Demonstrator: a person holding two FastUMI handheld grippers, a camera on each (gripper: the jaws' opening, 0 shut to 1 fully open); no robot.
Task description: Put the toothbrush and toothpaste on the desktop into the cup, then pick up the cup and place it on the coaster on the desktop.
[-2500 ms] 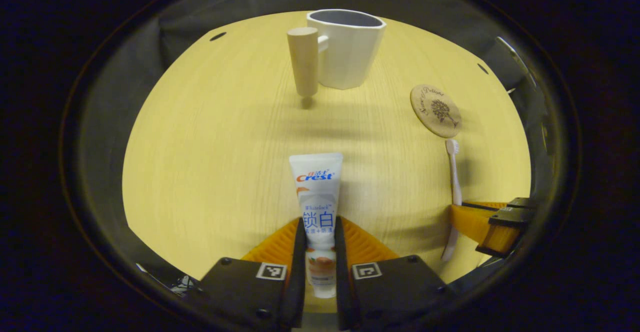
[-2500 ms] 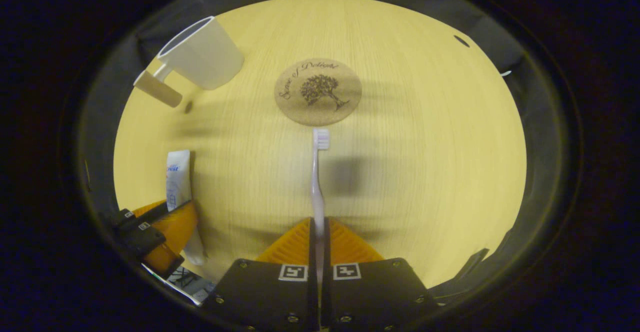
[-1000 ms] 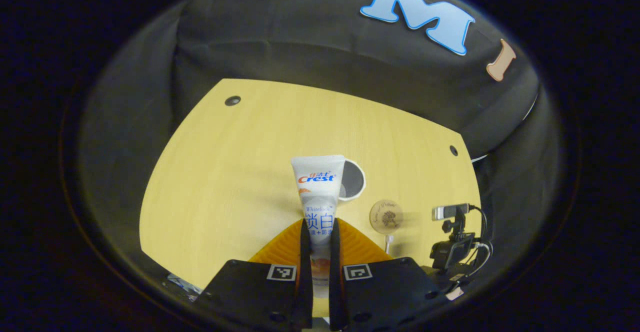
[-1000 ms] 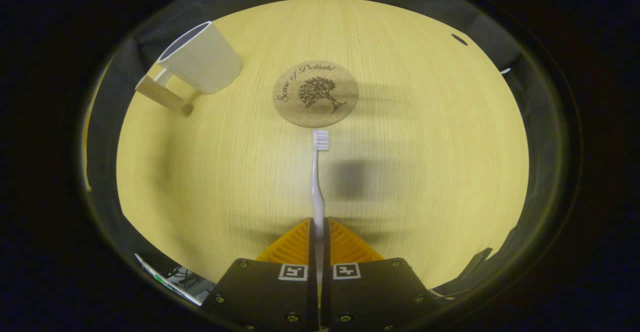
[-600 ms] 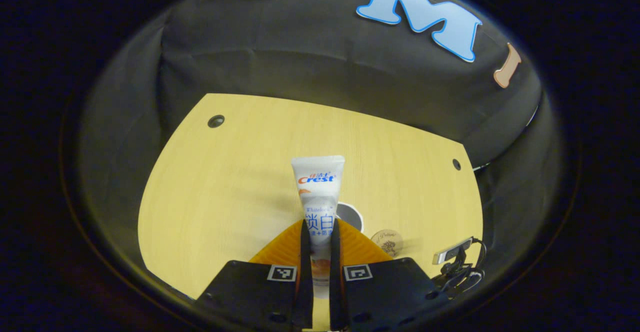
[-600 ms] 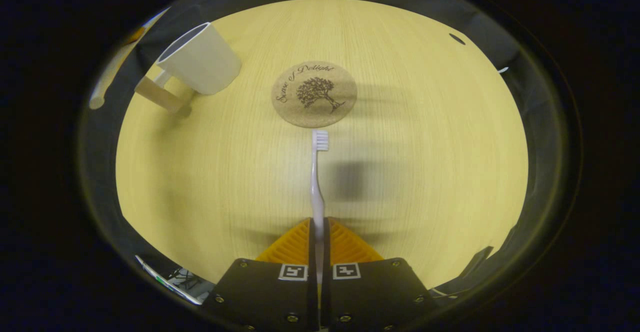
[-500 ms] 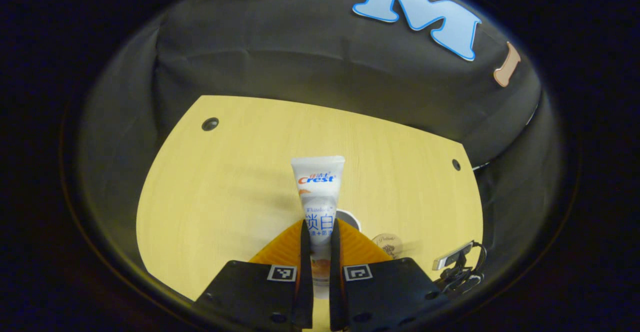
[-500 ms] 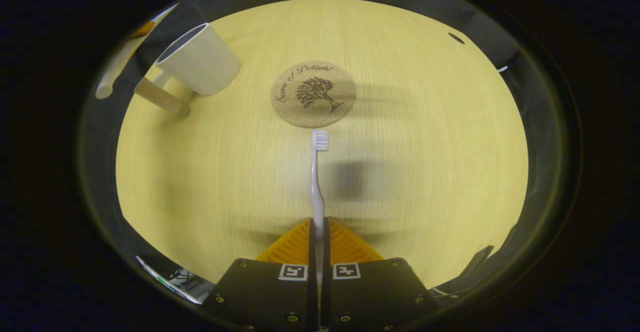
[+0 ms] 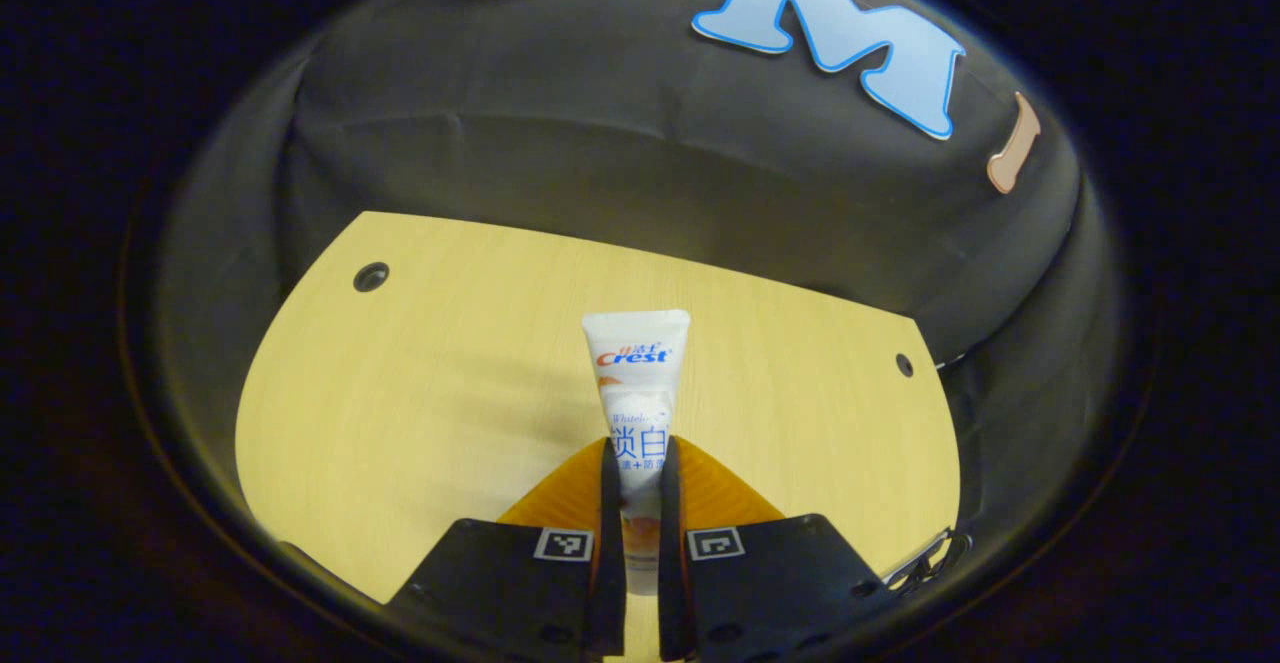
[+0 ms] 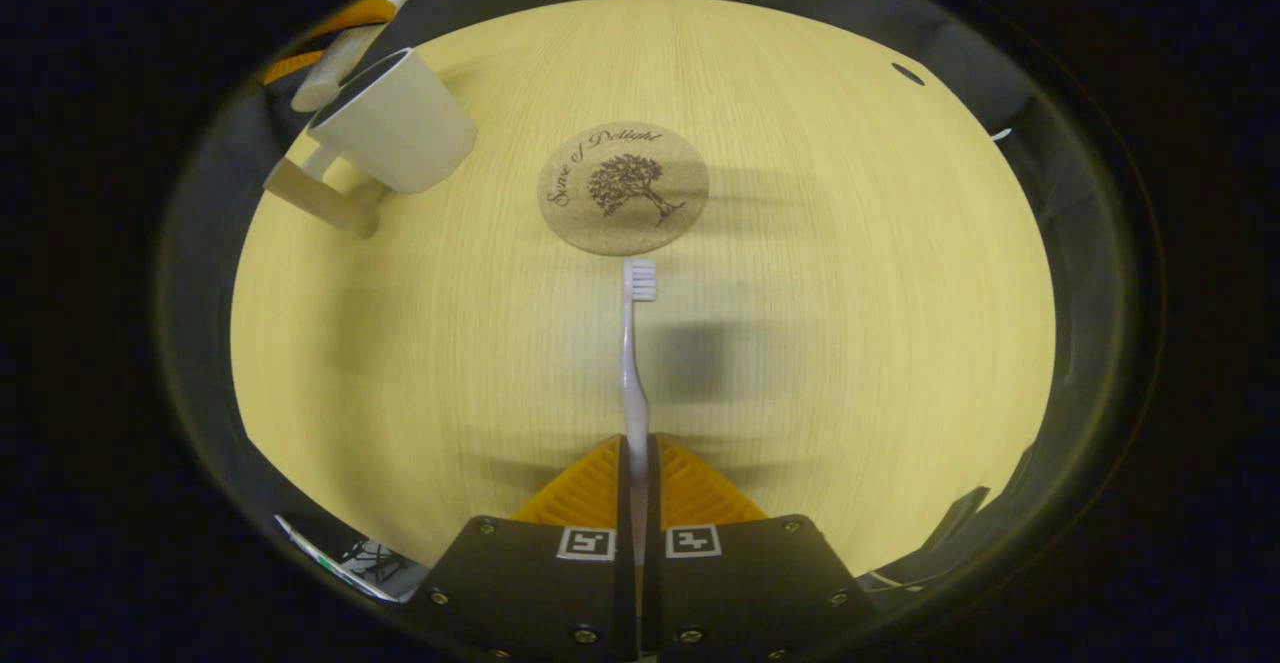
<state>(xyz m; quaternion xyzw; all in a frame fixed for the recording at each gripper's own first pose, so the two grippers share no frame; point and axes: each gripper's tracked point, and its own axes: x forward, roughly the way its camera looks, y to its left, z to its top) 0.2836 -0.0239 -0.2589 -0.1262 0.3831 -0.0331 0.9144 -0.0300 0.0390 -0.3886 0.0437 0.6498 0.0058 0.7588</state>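
Left claw [image 9: 632, 463] clamped on toothpaste [image 9: 636, 383], above cup [image 10: 393, 121] near worktop [image 10: 850, 243] far-left corner. Right claw [image 10: 636, 458] clamped on toothbrush [image 10: 632, 353]. Cup empty; coaster [image 10: 622, 187] bare. All placements pending.

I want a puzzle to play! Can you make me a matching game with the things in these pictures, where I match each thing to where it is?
Things:
1. toothpaste
2. toothbrush
3. cup
4. coaster

Places:
A. flat on the table, just past the brush's bristles
B. pinched in the left gripper
C. standing at the table's far left, as the right gripper view shows it
D. pinched in the right gripper

Right pairs: 1-B, 2-D, 3-C, 4-A
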